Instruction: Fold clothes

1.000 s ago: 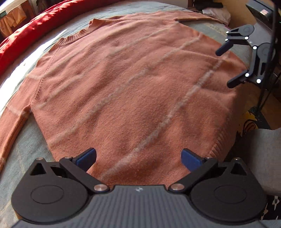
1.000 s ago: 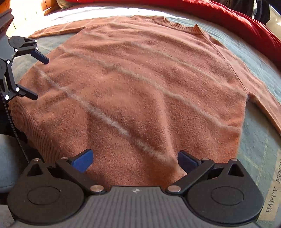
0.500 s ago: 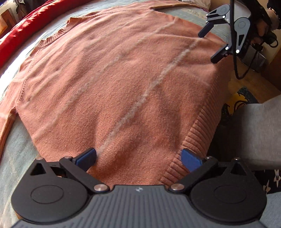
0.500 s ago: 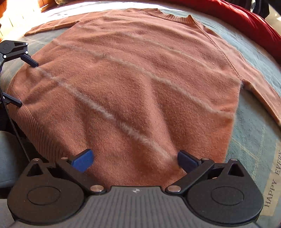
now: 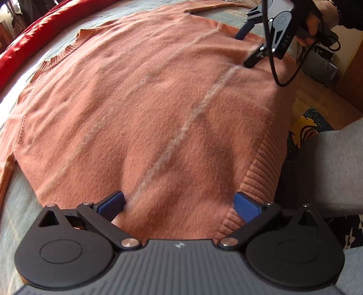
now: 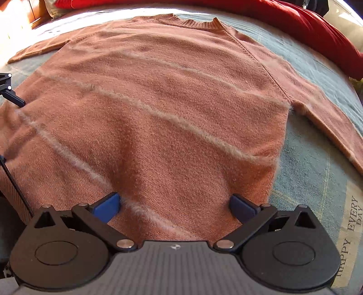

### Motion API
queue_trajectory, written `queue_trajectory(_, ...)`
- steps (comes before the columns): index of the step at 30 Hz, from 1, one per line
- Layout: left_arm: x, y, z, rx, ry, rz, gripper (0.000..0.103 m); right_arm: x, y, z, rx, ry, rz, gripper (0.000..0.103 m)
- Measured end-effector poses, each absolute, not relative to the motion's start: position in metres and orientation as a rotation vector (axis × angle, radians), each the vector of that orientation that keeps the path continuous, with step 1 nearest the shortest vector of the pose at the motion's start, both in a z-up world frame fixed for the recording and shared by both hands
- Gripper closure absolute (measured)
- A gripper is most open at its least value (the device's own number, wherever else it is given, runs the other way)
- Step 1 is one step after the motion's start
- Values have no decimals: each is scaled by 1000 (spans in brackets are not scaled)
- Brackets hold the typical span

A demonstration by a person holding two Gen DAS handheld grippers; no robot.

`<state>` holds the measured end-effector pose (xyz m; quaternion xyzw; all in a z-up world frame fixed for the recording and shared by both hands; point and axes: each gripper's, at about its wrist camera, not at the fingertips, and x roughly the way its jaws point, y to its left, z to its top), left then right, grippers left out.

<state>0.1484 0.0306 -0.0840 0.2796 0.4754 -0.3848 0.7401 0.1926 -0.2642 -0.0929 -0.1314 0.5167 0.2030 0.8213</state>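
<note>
A salmon-orange sweater (image 5: pixel 140 109) with thin pale stripes lies flat and face up on the bed, sleeves spread out. My left gripper (image 5: pixel 179 203) is open and low over the ribbed hem corner (image 5: pixel 256 172), with knit between its blue pads and nothing pinched. In the right wrist view the sweater (image 6: pixel 172 118) fills the frame. My right gripper (image 6: pixel 174 205) is open over the other hem end. From the left wrist view the right gripper (image 5: pixel 246 48) hovers just above the cloth, held by a hand (image 5: pixel 315 20). At the frame's left edge shows one of the left gripper's fingers (image 6: pixel 13 99).
A red blanket (image 6: pixel 306 25) lies along the far side of the bed. The blue-grey bed cover (image 6: pixel 317 177) carries printed words near its edge. A grey trouser leg (image 5: pixel 329 172) stands beside the bed, above a patterned rug (image 5: pixel 310 127) and wooden floor.
Both grippers have come closer and lower over the sweater's hem. In the left wrist view the right gripper has moved from beyond the bed's edge to above the cloth.
</note>
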Motion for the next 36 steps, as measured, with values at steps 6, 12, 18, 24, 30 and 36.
queue_trajectory(6, 153, 40, -78, 616, 1098, -830, 1, 194, -260, -96, -269, 1101, 398, 0)
queue_trajectory(12, 164, 49, -76, 594, 1127, -821, 1, 193, -260, -94, -273, 1095, 388, 0)
queue_trajectory(18, 179, 58, -64, 556, 1153, -794, 1, 193, -260, -95, -270, 1092, 388, 0)
queue_trajectory(24, 262, 68, -49, 361, 1025, -630, 1, 191, -258, -95, -272, 1083, 367, 0)
queue_trajectory(30, 334, 50, -61, 248, 889, -594, 1, 193, -258, -95, -276, 1092, 370, 0)
queue_trajectory(36, 343, 68, -92, 178, 997, -482, 1, 199, -254, -89, -284, 1132, 356, 0)
